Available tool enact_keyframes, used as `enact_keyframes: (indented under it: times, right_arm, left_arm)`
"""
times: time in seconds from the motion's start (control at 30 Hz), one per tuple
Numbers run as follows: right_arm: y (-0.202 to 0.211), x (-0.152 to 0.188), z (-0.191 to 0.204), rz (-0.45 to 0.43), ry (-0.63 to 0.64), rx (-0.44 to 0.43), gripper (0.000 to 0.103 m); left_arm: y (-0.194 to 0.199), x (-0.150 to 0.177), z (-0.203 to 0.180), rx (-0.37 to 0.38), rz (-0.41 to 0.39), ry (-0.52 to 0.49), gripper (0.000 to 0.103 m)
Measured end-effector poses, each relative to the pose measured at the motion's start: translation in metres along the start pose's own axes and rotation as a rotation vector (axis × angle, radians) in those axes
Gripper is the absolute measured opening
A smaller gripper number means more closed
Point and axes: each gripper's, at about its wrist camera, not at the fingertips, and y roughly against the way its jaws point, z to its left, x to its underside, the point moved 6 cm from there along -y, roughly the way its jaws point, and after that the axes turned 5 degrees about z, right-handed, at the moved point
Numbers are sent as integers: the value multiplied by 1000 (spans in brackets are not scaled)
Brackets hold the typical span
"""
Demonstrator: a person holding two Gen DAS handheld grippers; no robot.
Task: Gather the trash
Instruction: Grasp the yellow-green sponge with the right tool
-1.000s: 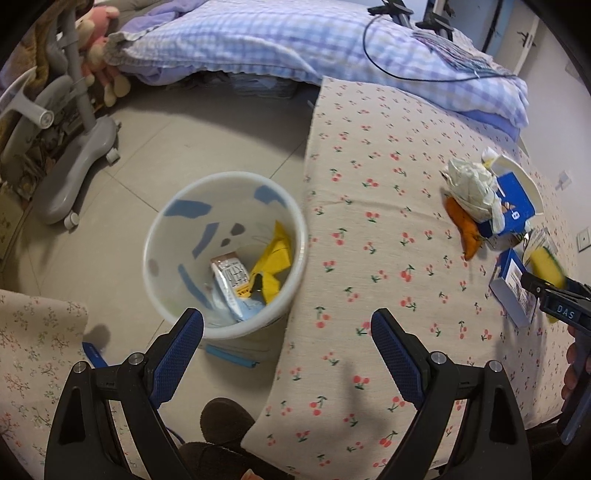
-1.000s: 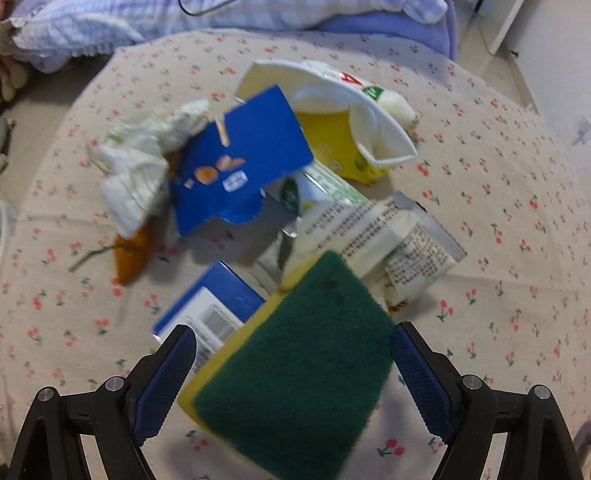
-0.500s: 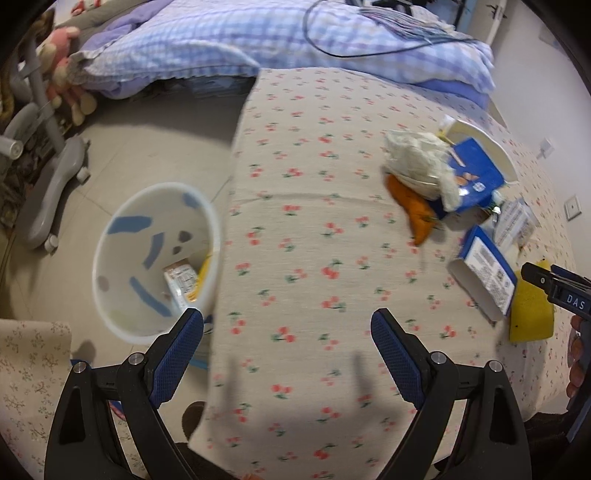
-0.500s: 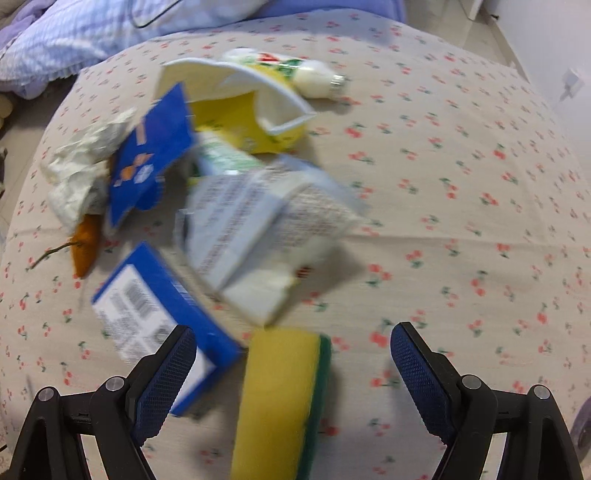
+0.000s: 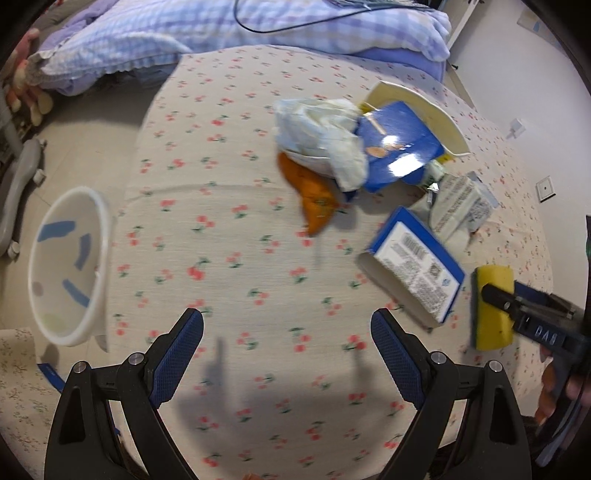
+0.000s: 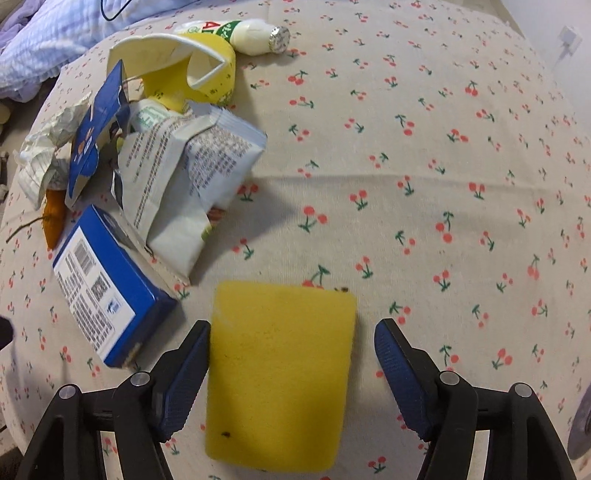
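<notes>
A yellow sponge [image 6: 280, 369] lies flat on the cherry-print tablecloth [image 6: 424, 166], yellow side up. My right gripper [image 6: 293, 326] straddles it with its jaws closing. The left pad touches the sponge's edge; the right pad stands apart from it. Left of the sponge lie a blue box [image 6: 103, 291], a white printed wrapper [image 6: 184, 173], a squashed yellow paper cup [image 6: 192, 70] and a small white bottle [image 6: 251, 33]. Over bare cloth my left gripper [image 5: 286, 317] hangs open and empty. Ahead of it are crumpled tissue [image 5: 317, 133], an orange peel [image 5: 314, 199] and the sponge [image 5: 493, 325].
A white bin [image 5: 55, 266] stands on the floor off the table's left edge. A bed with a checked quilt [image 5: 221, 29] runs behind the table. A grey chair base [image 5: 14, 192] sits at the far left. A person's hand [image 5: 550, 387] holds the right gripper.
The left view swung from above the bin onto the table, toward the trash pile. The sponge left the right jaws, stood on edge, and now lies flat. The right jaws have narrowed.
</notes>
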Motion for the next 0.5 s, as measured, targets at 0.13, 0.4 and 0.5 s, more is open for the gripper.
enact_keyframes:
  times: [0.13, 0.4, 0.5]
  right_arm:
    - [-6, 7, 3, 23, 34, -18, 62]
    - [6, 7, -9, -17, 70, 0, 58]
    - [11, 7, -28, -23, 40, -4, 59]
  left_arm:
    - [-6, -3, -19, 13, 10, 2, 94]
    - [-15, -7, -52, 121, 56, 75, 94]
    - [-18, -10, -63, 147, 53, 103, 93]
